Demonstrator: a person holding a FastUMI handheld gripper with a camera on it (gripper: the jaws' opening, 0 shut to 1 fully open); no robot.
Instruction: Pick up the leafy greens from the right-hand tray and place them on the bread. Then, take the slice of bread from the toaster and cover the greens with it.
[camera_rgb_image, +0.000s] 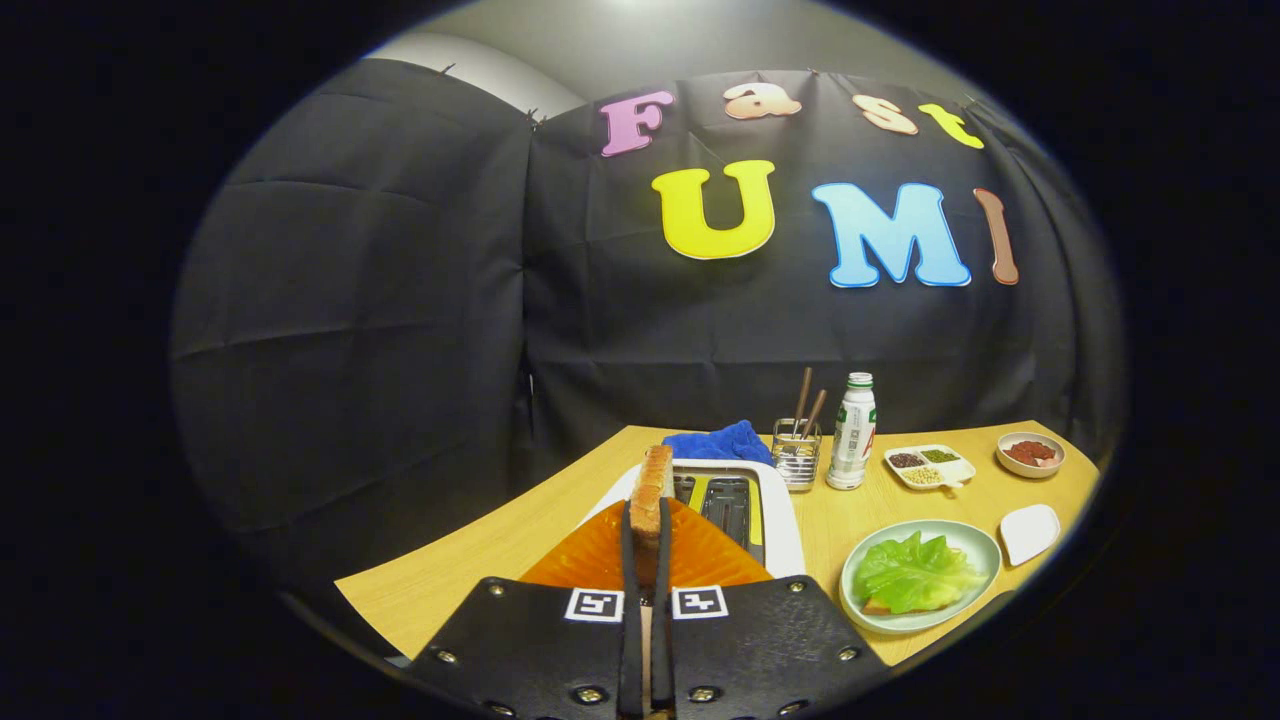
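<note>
Your tongs are clamped on the slice of bread, one finger on each flat face, and the slice stands upright on edge. It sits above the left part of the toaster, over an orange tray. Right of the toaster, the green plate carries the leafy greens laid over the other bread. Behind the toaster: blue cloth, bottle on the worktop.
</note>
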